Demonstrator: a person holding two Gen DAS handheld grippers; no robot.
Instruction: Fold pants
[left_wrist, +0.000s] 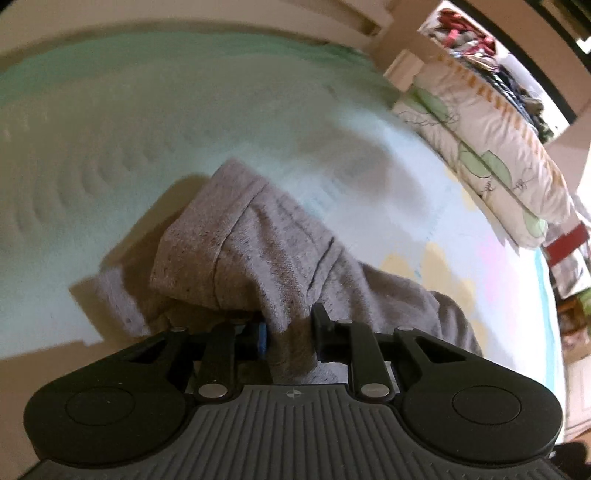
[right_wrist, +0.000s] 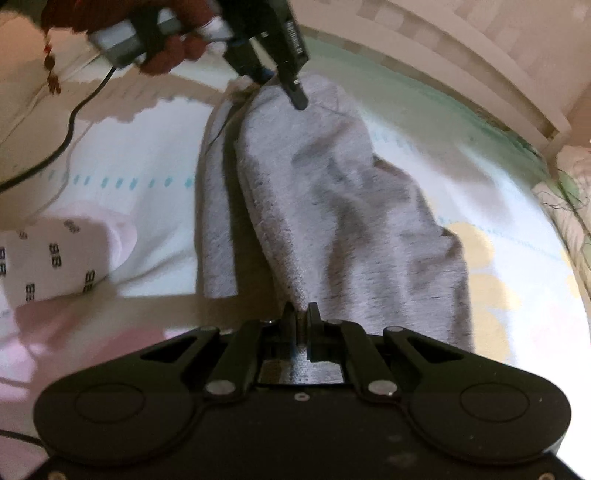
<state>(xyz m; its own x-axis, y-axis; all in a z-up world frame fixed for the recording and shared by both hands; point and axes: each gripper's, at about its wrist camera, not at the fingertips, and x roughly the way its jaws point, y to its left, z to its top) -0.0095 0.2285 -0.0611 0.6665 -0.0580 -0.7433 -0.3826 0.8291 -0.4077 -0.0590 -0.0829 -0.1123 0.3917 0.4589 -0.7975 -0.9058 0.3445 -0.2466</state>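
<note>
Gray knit cloth sits right between the fingers of my left gripper (left_wrist: 289, 332), a fold of the pants (left_wrist: 258, 251) bunched against the blue pad on one side and the black finger on the other. I read that as pinching the fabric. From there the pants rise in a rumpled hump and drape down onto the bed (left_wrist: 147, 110), which wears a pale green and white sheet with faint ridges. The cloth is a flecked, soft jersey, thick at the seams, with a paler cuff lying off to the left. A pillow (left_wrist: 491, 147) printed with green leaves lies well apart at the right.

Through the right wrist camera, my right gripper (right_wrist: 300, 314) is pressed together on a thin edge of the same pants (right_wrist: 351, 221), the fabric running back between the fingers. The leg stretches away from me to the left gripper (right_wrist: 280, 79), which grips the far end, my hand (right_wrist: 166, 48) behind it and a black cable (right_wrist: 70, 125) trailing off. A second layer hangs loose along the left side.

What worries me: the right hold is on a narrow edge only, so a tug could let it slip. The loose layer could drag and fold crooked, and the cable could snag the cloth if it swings in.
</note>
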